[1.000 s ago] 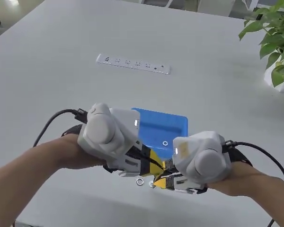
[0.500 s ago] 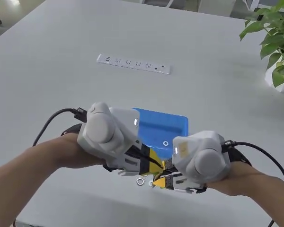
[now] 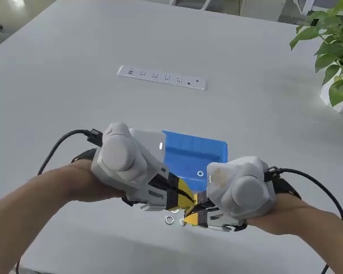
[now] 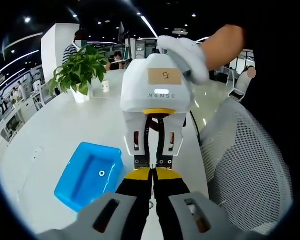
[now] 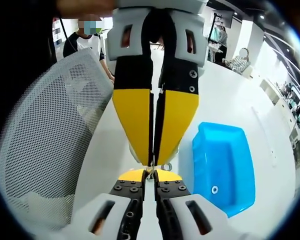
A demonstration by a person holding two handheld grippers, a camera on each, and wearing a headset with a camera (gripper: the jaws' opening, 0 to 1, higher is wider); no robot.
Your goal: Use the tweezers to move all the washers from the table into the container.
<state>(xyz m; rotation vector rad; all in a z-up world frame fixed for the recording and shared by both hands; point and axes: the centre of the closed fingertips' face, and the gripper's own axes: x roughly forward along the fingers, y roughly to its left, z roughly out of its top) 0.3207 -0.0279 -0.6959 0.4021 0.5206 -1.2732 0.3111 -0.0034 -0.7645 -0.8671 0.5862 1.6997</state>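
The blue container (image 3: 188,149) sits just beyond the two grippers and has one washer (image 3: 200,173) in it. Two washers (image 3: 170,220) (image 3: 183,222) lie on the table under the gripper tips. My left gripper (image 3: 190,201) and right gripper (image 3: 191,217) meet tip to tip. In the left gripper view, thin tweezers (image 4: 155,140) run between the right gripper's black fingers (image 4: 141,161). The left gripper's yellow pads (image 5: 135,120) are pressed shut. The tweezers' metal tip (image 5: 151,170) reaches their seam, and I cannot tell if they pinch it.
A white power strip (image 3: 160,77) lies farther back on the grey table. A potted plant (image 3: 334,51) stands at the right edge. A mesh chair (image 5: 45,125) is close behind the near table edge. People sit in the background.
Both grippers stay tip to tip and have barely shifted left. The washers and container have not moved.
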